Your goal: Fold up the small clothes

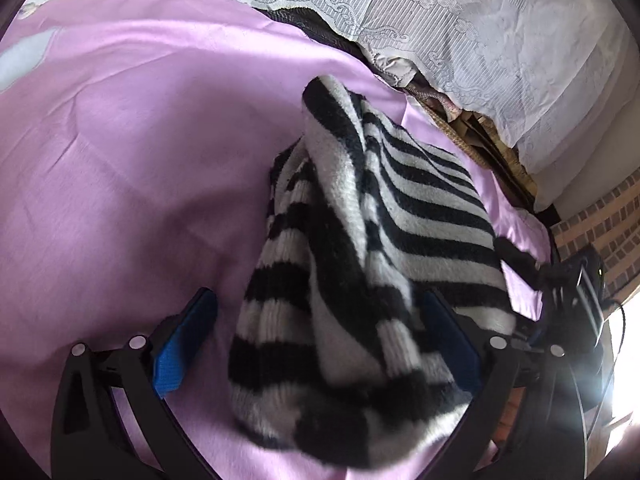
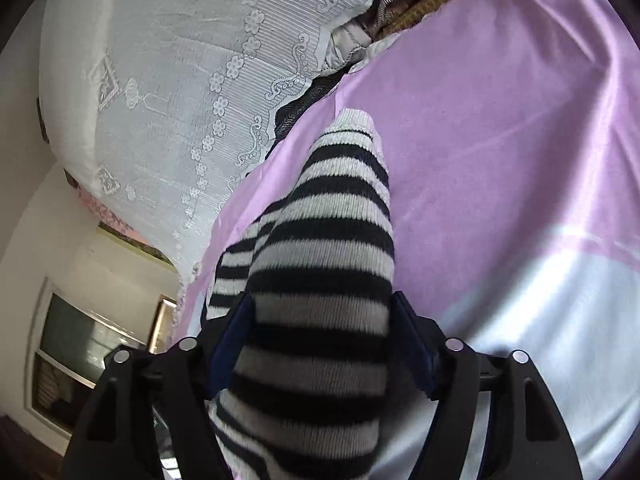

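**Striped knit between two sets of parted fingers**

In the left wrist view, the left gripper (image 1: 316, 320) had its fingers spread wide. The blue ribbed pad (image 1: 186, 344) at lower left stood clear of the cloth, over bare sheet, while the one at lower right sat against the striped knit garment (image 1: 360, 248), which lay bunched between them on the pink sheet (image 1: 120, 160). The garment was fuzzy, ribbed, with black and white bands, heaped into a soft ridge rising toward the upper middle. A white lace cover (image 1: 480, 32) crossed the top right.

In the right wrist view, the right gripper (image 2: 320, 344) stood parted, dark blue pads flanking a long striped tube of the knit that ran up the centre over smooth, satiny pink
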A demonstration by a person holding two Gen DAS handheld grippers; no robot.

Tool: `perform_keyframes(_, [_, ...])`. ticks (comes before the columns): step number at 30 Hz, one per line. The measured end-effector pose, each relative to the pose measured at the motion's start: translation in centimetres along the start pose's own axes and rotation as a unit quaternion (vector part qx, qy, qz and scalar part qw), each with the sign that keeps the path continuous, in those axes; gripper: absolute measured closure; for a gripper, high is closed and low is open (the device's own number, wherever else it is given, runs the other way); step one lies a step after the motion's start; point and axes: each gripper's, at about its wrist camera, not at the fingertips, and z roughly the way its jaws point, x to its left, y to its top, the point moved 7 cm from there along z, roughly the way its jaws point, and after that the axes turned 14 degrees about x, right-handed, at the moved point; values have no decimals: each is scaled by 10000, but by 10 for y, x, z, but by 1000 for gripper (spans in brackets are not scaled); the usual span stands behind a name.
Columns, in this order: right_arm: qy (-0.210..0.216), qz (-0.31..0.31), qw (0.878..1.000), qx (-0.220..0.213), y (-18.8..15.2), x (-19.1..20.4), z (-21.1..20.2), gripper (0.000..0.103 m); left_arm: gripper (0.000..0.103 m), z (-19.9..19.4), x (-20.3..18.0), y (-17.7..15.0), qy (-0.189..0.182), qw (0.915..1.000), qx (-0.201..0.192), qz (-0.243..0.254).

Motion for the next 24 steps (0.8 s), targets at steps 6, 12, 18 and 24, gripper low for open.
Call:
perform_keyframes(6, [-365,-375,9986,-56,1,7,10,42,11,3,-2,10,172,9998,-120,73])
perform_keyframes(12, [-1143,-1250,9843,-491,-10,37,-3,53,57,-8,-25,-2,637,9950,-410,645])
perform_keyframes(18, [-1469,-1614,9728,-778,-21,51,-30,53,63,-15,-43,-12,774,9911,-582,917])
perform_keyframes(24, [-1760,-1741,9639,-976,-25,44,-81,53,63,-12,-83,-28,786,9870,-574,1278])
